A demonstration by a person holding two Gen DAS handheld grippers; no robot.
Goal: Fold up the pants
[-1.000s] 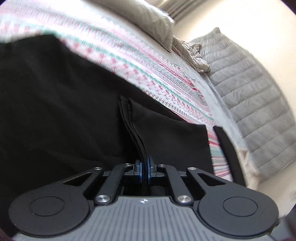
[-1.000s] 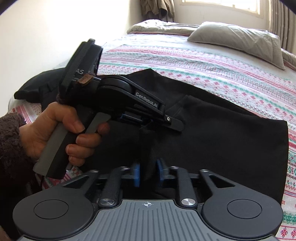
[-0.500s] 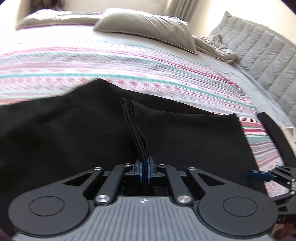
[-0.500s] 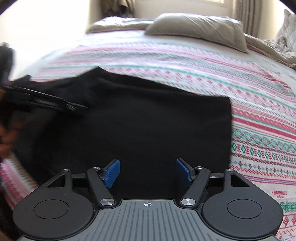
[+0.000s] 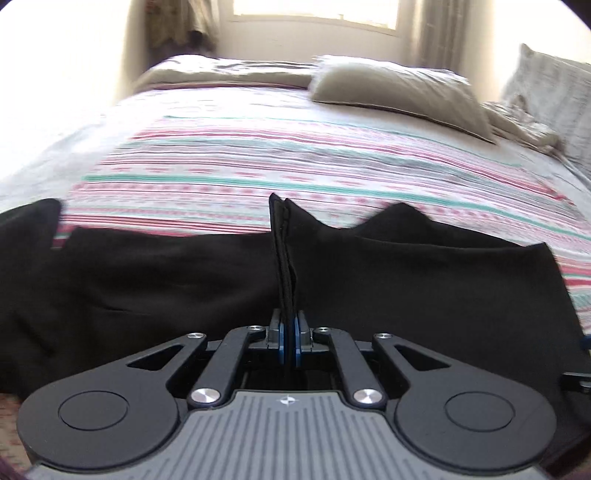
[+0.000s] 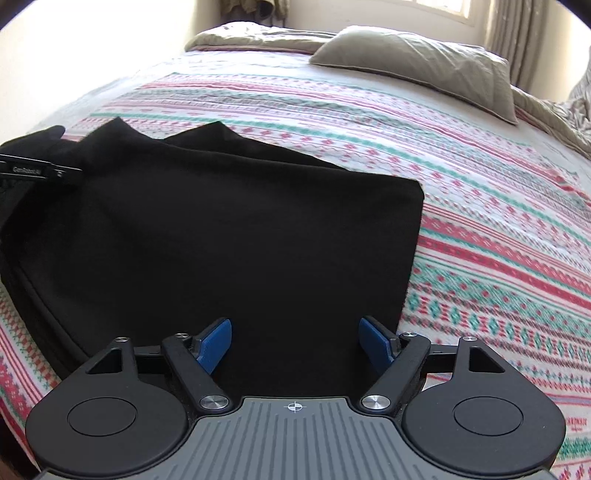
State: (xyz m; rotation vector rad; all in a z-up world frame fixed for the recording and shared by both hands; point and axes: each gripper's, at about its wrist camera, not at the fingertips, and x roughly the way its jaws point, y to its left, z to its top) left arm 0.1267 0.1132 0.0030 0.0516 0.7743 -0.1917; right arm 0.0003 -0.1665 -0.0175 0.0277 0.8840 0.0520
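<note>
Black pants (image 6: 236,236) lie partly folded on the patterned bedspread (image 6: 480,206). My left gripper (image 5: 288,341) is shut on a stitched edge of the pants (image 5: 282,258), which rises in a thin upright ridge from between the blue pads (image 5: 281,345). Black cloth spreads to both sides of it. My right gripper (image 6: 295,341) hovers over the near part of the pants with its jaws opening wide; its blue pads (image 6: 216,343) press on nothing. The left gripper's black finger (image 6: 40,170) shows at the left edge of the right wrist view.
A grey pillow (image 6: 424,62) and a crumpled grey blanket (image 6: 255,37) lie at the head of the bed under a bright window (image 5: 314,14). A quilted grey cover (image 5: 554,96) sits at the far right. The bedspread's near edge runs along the lower left.
The right gripper let go of the pants and opened wide. The left gripper swung left with the stitched edge still in it, and its view turned from the bed's right side toward the headboard.
</note>
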